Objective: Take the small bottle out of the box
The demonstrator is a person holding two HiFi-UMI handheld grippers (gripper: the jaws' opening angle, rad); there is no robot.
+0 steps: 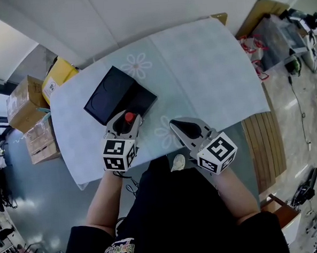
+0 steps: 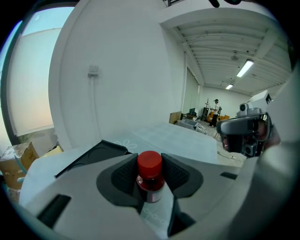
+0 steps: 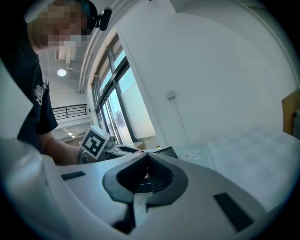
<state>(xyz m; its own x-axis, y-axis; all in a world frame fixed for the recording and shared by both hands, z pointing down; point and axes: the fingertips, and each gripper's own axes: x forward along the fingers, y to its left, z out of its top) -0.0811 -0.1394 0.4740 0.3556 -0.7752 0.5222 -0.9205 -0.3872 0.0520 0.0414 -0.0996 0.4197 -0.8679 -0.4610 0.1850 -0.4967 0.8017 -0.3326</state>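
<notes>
Pinching the small bottle (image 2: 150, 174), red-capped and dark-bodied, between the ribbed pads of the left gripper (image 1: 128, 121), with the jaws standing fairly wide around its cap and neck. Carrying it upright and out of the black box (image 1: 113, 94), right at that box's near edge in the head view, with bare cloth showing beneath it in the left gripper view. Lying open and flat on the table (image 1: 202, 51), showing round recesses in its left half. Hovering off to the right with the right gripper (image 1: 175, 125), jaws pressing together at the tips and gripping nothing, apart from the bottle. Covering the whole tabletop with a pale checked cloth (image 1: 199, 88) printed with white daisies, draping a little over the edges. Backing onto a plain white wall (image 2: 131, 70) bearing a small fitting (image 2: 93, 70). Piling up at the table's left end on the glossy grey floor (image 1: 46, 210): brown cardboard cartons (image 1: 23, 107) and a yellow carton (image 1: 58, 76). Flanking the right side with a slatted wooden panel (image 1: 264, 143). Opening past the table into a long room under a ribbed ceiling with strip lights (image 2: 244, 68), and letting in daylight through tall windows (image 3: 126, 103).
</notes>
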